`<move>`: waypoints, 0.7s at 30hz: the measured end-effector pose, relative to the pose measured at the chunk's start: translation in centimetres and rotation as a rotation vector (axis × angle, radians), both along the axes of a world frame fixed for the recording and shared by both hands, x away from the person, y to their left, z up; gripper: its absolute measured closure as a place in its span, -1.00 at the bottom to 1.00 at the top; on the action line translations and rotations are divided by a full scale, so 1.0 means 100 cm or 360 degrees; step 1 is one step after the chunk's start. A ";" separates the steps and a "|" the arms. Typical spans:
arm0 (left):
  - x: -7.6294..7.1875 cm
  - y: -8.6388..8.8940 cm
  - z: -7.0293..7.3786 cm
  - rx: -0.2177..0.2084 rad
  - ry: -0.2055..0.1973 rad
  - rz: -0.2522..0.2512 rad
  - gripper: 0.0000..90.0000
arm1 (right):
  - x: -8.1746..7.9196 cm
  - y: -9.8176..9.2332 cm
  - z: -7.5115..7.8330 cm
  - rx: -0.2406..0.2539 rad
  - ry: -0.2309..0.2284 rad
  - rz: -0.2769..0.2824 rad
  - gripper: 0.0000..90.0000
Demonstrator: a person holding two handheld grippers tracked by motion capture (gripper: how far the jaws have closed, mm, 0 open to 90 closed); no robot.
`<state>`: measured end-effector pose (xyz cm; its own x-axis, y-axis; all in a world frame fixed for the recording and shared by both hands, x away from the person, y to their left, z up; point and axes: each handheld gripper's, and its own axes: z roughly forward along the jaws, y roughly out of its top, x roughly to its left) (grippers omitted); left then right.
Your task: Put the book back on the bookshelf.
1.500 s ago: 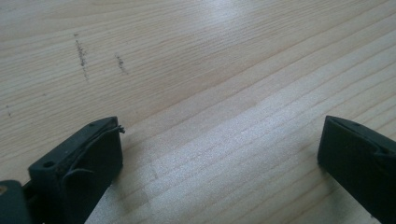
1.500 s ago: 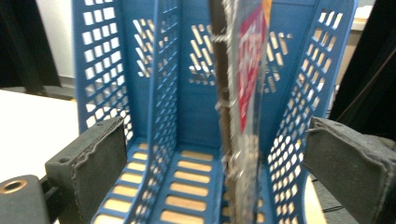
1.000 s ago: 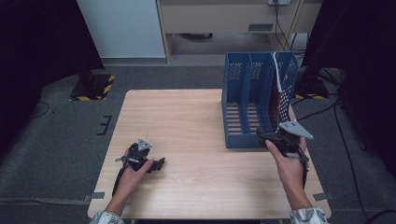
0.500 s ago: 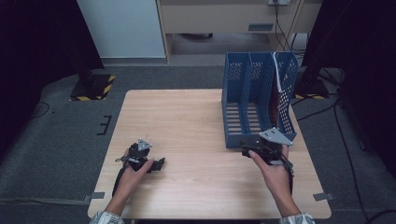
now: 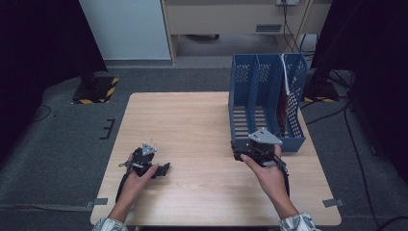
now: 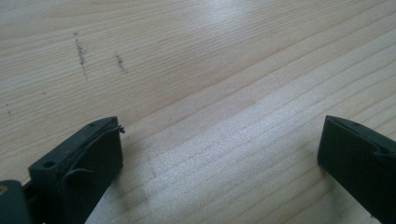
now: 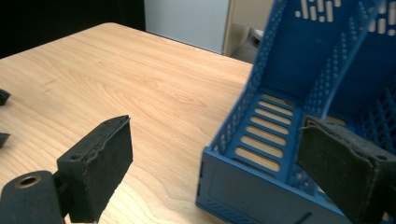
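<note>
A blue three-slot file rack [image 5: 267,103] stands upright on the right back part of the wooden table [image 5: 192,120]. My right gripper [image 5: 236,150] hangs at the rack's near left corner, pointing left, open. In the right gripper view that gripper [image 7: 215,123] has its jaws wide apart with the rack's front corner [image 7: 261,158] between and beyond them, nothing held. My left gripper [image 5: 163,168] rests low at the front left of the table, open. In the left gripper view its jaws [image 6: 220,126] frame bare wood.
A dark red, white-edged flat item [image 5: 287,91] stands in the rack's rightmost slot. The table's front edge runs just behind both hands. Grey carpet, a cabinet and dark stands surround the table.
My right gripper has moved left along the rack's front, from its right end to its near left corner. The left gripper has stayed put.
</note>
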<state>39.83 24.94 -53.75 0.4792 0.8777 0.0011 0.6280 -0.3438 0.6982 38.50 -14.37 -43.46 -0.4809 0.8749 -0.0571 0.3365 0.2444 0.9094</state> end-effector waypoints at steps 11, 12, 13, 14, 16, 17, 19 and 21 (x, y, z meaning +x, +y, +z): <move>0.000 0.000 0.000 0.0000 0.0000 0.0000 -1.00 | 0.000 0.013 0.003 -0.0029 -0.0006 0.0079 -0.74; 0.000 0.000 0.000 0.0000 0.0000 0.0000 -1.00 | 0.000 0.015 0.003 -0.0028 -0.0007 0.0084 -0.74; 0.000 0.000 0.000 0.0000 0.0000 0.0000 -1.00 | 0.000 0.017 0.002 -0.0028 -0.0005 0.0093 -0.74; 0.000 0.000 0.000 0.0000 0.0000 0.0000 -1.00 | 0.001 0.019 0.003 -0.0035 -0.0002 0.0100 -0.73; 0.000 0.000 0.000 0.0000 0.0000 0.0000 -1.00 | 0.002 0.024 0.004 -0.0045 -0.0002 0.0115 -0.74; 0.000 0.000 0.000 0.0000 0.0000 0.0000 -1.00 | 0.002 0.027 0.006 -0.0050 -0.0003 0.0124 -0.73; 0.000 0.000 0.000 0.0000 -0.0001 0.0000 -1.00 | 0.002 0.032 0.009 -0.0054 -0.0012 0.0146 -0.73; 0.000 0.000 0.000 0.0000 -0.0001 0.0000 -1.00 | 0.002 0.038 0.011 -0.0059 -0.0015 0.0168 -0.73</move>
